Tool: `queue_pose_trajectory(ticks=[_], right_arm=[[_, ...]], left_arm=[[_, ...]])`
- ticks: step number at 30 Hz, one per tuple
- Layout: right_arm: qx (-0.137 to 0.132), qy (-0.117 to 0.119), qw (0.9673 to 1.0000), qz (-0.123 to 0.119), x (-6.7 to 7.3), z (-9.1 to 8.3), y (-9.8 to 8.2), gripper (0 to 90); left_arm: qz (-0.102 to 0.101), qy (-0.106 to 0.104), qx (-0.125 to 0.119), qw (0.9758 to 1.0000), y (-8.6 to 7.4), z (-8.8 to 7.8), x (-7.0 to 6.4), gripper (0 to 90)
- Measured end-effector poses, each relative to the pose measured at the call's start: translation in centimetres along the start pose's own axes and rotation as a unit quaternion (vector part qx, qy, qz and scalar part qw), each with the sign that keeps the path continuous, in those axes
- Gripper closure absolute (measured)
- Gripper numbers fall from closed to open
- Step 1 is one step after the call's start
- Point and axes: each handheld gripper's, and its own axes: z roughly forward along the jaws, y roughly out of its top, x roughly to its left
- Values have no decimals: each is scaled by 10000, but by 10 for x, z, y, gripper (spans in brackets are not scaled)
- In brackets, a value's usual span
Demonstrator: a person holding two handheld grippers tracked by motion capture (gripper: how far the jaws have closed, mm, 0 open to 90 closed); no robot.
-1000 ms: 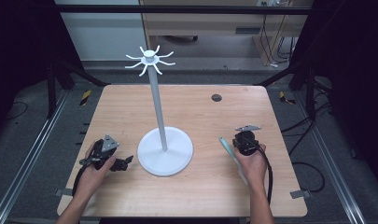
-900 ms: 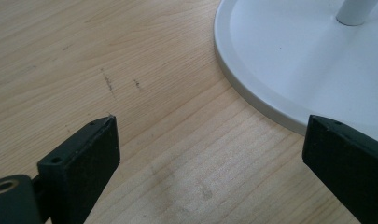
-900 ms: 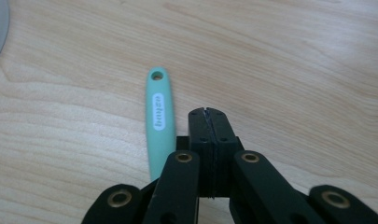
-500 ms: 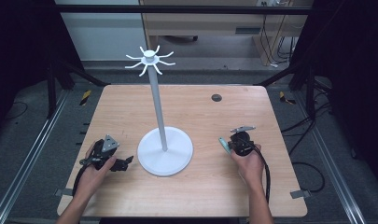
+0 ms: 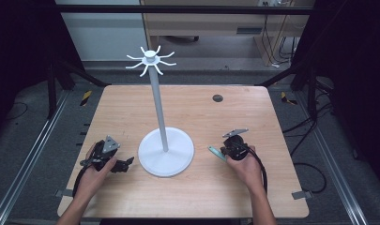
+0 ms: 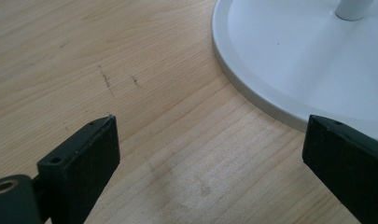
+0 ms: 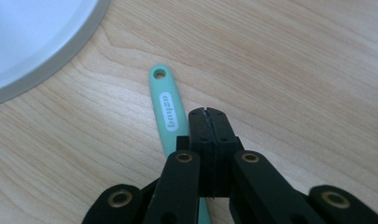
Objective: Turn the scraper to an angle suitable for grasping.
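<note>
Right hand and its tool [image 5: 229,149] have come down nearer the table since 1 s ago, w/ the mint-green handle pulled in closer to the hand; left side barely shifted.

Light wooden table [image 5: 187,108] w/ rounded corners sits on a dark metal frame over grey floor. Centre of it: white metal stand w/ a round flat base [image 5: 166,151], tall thin pole and a crown of curved hooks at top [image 5: 151,60]. Small dark round grommet [image 5: 217,98] at far right of the table.

Left tool [image 5: 123,164] rests low at near left, just beside the stand's base, held by the left hand [image 5: 96,166]. In the left gripper view its jaws stand wide apart, nothing between them [image 6: 210,144], bare wood below and the base rim [image 6: 252,93] at right.

Right tool sits near right of the base, held by the right hand [image 5: 244,164]. In the right gripper view its jaws are pressed together, no gap [image 7: 206,114]. Slim mint-green plastic handle [image 7: 168,109] w/ a hang-hole and white label lies on the wood just left of the jaws, running under the tool; can't tell if it's gripped. In the high view its tip [image 5: 215,152] pokes out left of the tool, apart from the base.
</note>
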Motion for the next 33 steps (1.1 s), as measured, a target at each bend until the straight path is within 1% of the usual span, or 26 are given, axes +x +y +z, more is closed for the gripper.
queue_pose_trajectory(ticks=[2,3,5,6,7,8,9,11,12,13,14,16,17,19,20,21,23,24,26,27,28,31,32,33], right_arm=[[-7,0,10000,-36,2,-2,2,900],[26,3,9998,-173,7,-7,8,900],[95,3,9995,-300,11,-10,13,879],[95,3,9995,-300,11,-10,13,879],[139,-12,9993,-353,12,-11,17,865],[292,-4,9985,-464,14,-13,24,838],[292,-4,9985,-464,14,-13,24,838],[480,10,9973,-552,16,-13,30,793],[701,1,9954,-650,18,-11,35,752],[811,1,9947,-632,19,-10,37,738],[885,14,9936,-696,19,-8,39,725],[929,12,9930,-732,19,-7,41,718],[1036,42,9917,-765,17,-3,44,688],[1200,35,9899,-758,17,1,46,665],[1238,54,9892,-788,16,3,46,655],[1286,79,9890,-724,17,4,46,646],[1363,126,9874,-799,16,8,47,642],[1420,144,9869,-747,17,9,48,637],[1477,161,9856,-804,16,12,48,629],[1477,161,9856,-804,16,12,48,629],[1547,143,9844,-821,16,14,49,628],[1563,173,9843,-803,17,16,50,629],[1597,189,9833,-847,16,18,50,631],[1597,189,9833,-847,16,18,50,631]], left_arm=[[-25,8,-12,10000,0,0,0,37],[-7,1,8,10000,0,0,1,37],[-19,-2,-1,10000,0,1,0,37],[-19,-2,-1,10000,0,1,0,37],[-3,-8,3,10000,0,0,0,37],[-8,-10,-2,10000,0,0,0,37],[-8,-14,-6,10000,0,0,0,37],[-13,-19,0,10000,0,0,0,37],[-26,-33,-4,10000,0,0,1,37],[-26,-33,-4,10000,0,0,1,37],[-30,-34,-6,10000,0,0,1,37],[-39,-36,-8,10000,0,0,1,37],[-40,-41,-10,10000,0,0,1,37],[-41,-53,-14,10000,0,0,1,37],[-42,-55,-14,10000,0,0,1,37],[-43,-58,-18,10000,0,0,1,37],[-43,-61,-16,10000,0,1,1,37],[-44,-63,-15,10000,0,1,1,37],[-42,-63,-16,10000,1,0,1,37],[-42,-63,-16,10000,1,0,1,37],[-39,-65,-13,10000,1,0,1,37],[-38,-66,-11,10000,1,0,1,37],[-34,-67,-7,10000,0,0,1,37],[-34,-67,-7,10000,0,0,1,37]])
